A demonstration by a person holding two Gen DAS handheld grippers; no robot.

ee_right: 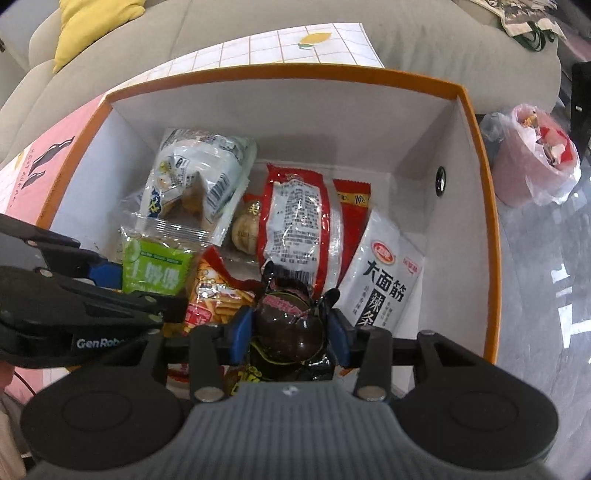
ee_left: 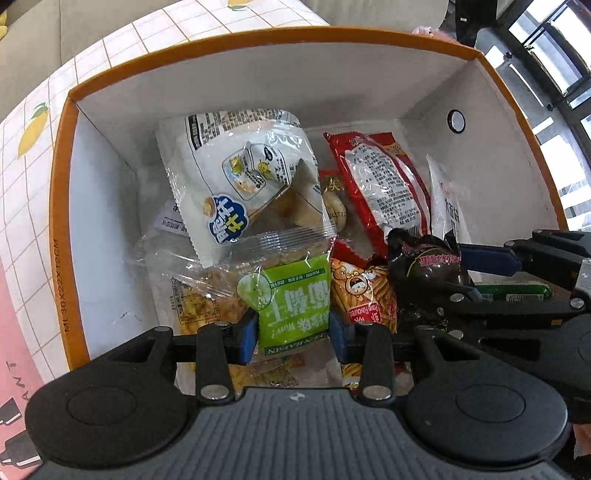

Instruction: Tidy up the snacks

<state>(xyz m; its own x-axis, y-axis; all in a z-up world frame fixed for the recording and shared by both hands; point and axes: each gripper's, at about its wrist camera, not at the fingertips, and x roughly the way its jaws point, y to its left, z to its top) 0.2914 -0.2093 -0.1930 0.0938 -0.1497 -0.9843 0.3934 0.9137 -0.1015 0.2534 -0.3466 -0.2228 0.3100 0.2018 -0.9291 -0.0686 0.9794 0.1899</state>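
1. Lying inside the orange-rimmed box (ee_left: pixel 59 206) (ee_right: pixel 476 155), white-walled within: a heap of snack packets.
2. Being gripped near the box's front wall: a green packet (ee_left: pixel 291 299) (ee_right: pixel 155 273), pinched between the blue pads (ee_left: pixel 247 334) of the left gripper (ee_left: pixel 293 338), jaws narrowed onto its sides.
3. Being clamped just right of the green packet: a dark glossy packet with a pink label (ee_left: pixel 428 266) (ee_right: pixel 288 325), held between the blue pads (ee_right: pixel 240 332) of the right gripper (ee_right: pixel 290 338), jaws narrowed against it.
4. Sitting between those two held packets: an orange packet printed with stick-shaped crisps (ee_left: pixel 362 295) (ee_right: pixel 218 299), touching both.
5. Resting behind the green packet, toward the box's back wall: a white packet with a blue cloud logo (ee_left: pixel 236 177) (ee_right: pixel 195 184), overlapping a clear wrapper of yellowish crackers (ee_left: pixel 207 291).
6. Lying to the right of the white packet: a red packet with a grey printed panel (ee_left: pixel 380 192) (ee_right: pixel 295 221), and between the two a small round pale snack (ee_left: pixel 334 210) (ee_right: pixel 245 230).
7. Leaning against the box's right wall: a white packet with large black Chinese characters (ee_right: pixel 384 273) (ee_left: pixel 447 206).
8. Showing low in the box near the right gripper, in the left wrist view only: a green tube-like item (ee_left: pixel 513 291), mostly hidden.
9. Standing under the box: a tablecloth with a grid and lemon print (ee_left: pixel 33 125) (ee_right: pixel 314 40).
10. Sitting outside the box's right wall, on the floor: a pink plastic bag (ee_right: pixel 532 158) holding scraps.
11. Stretching behind the box: a grey sofa (ee_right: pixel 147 44) with a yellow cushion (ee_right: pixel 92 22).
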